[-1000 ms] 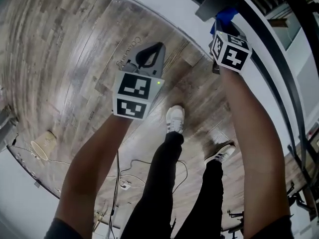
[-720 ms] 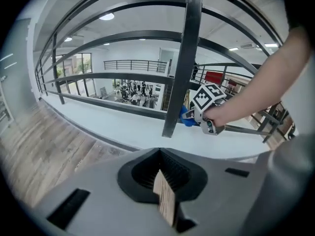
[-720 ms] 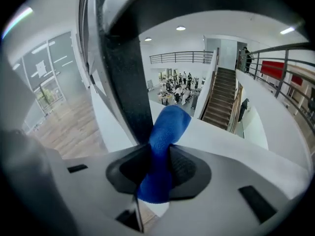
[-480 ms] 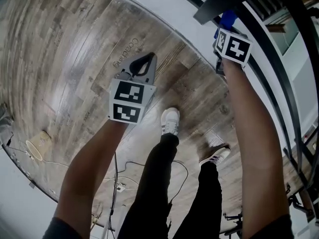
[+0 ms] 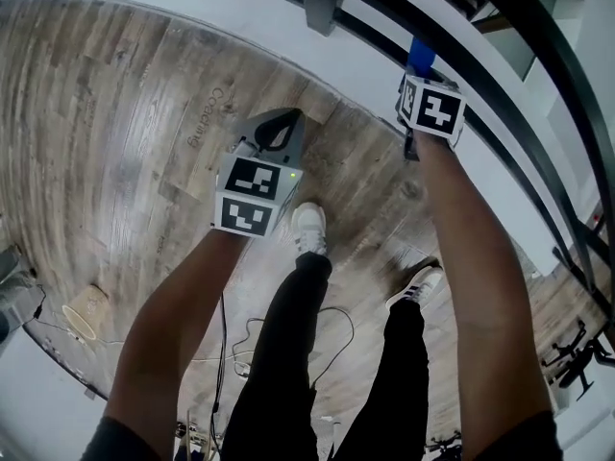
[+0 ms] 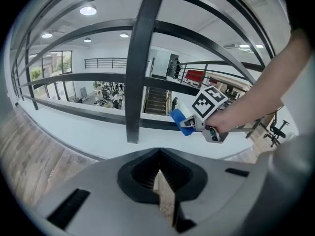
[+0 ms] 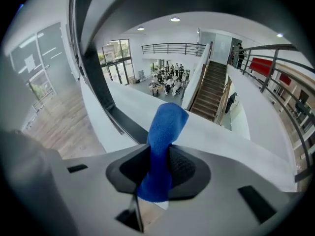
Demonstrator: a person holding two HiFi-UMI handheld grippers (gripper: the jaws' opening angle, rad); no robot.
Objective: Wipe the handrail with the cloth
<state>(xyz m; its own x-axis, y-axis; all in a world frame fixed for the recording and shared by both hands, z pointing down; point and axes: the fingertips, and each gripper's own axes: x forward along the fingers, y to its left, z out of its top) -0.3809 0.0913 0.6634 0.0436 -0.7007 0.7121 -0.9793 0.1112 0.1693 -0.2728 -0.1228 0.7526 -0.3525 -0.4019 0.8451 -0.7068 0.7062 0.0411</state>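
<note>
**Balcony landing, railed edge**

Plank floor (image 5: 115, 113) and black handrail (image 5: 553, 56) above an atrium with stairs (image 7: 211, 90). Right gripper (image 7: 157, 168): jaws clamped on blue cloth (image 7: 165, 132), raised near the rail. Left gripper (image 6: 160, 181): jaws together, holding nothing.

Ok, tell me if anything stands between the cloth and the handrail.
Nothing visible does. The cloth stands free above the right gripper that clamps it, close by the black handrail; the left gripper is well aside.
</note>
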